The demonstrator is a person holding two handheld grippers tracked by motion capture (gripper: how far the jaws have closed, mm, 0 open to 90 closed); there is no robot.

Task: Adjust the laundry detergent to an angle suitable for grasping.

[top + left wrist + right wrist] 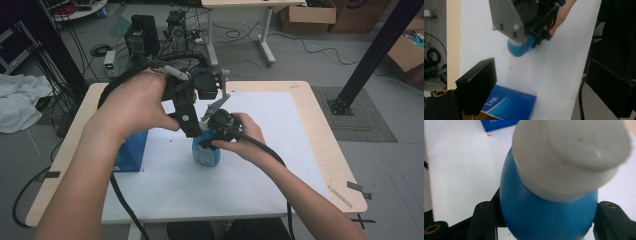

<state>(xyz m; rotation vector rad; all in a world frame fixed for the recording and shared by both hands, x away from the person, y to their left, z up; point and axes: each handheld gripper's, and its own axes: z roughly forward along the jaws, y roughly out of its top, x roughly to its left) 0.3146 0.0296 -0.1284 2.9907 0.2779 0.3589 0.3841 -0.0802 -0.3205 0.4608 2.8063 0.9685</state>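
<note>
With its jaws clamped on either side of the blue bottle [544, 220], the right gripper [220, 145] steadies it upright near the worktop's [310, 150] centre, probably so the white cap [571, 157] can be worked. At its 10 o'clock, the left gripper [531, 95] hovers, jaws wide and empty, above the blue box [509, 103].

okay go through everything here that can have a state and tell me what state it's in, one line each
Blue bottle: upright on the white mat, white cap on, held between the right gripper's jaws.
Blue box: lying on the mat, one end flap seems open.
Right gripper: shut on the bottle.
Left gripper: open, holding nothing.
</note>
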